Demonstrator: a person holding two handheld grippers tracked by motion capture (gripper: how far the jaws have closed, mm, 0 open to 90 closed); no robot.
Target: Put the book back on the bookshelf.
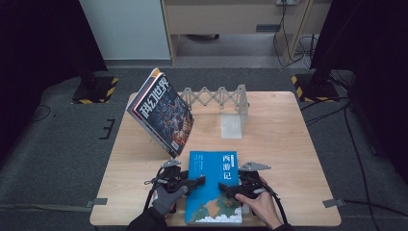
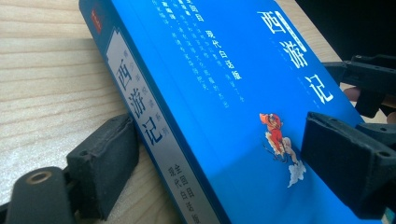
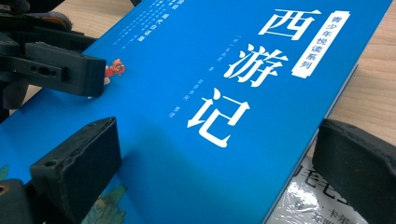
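The counter carries, at its far side, a magazine leaning against an accordion-style book rack. At the near edge the blue book lies flat, cover up, between the person's two hands. Its long axis runs from the near edge toward the rack, spine on the person's left, title at the far end.

The left gripper straddles the spine edge: one of its fingers rests on the wood beside the spine, the other sits over the cover, spread wide and not yet clamped. The right gripper brackets the opposite, fore edge in the same way, also wide, with one finger over the cover and the other out past the page edge.

The step looks like a two-sided pick-up for standing the book in the rack. To do it well, slide each lower finger fully beneath the cover's edge, close both together at matching points along the length, and lift level so the pages don't fan open.
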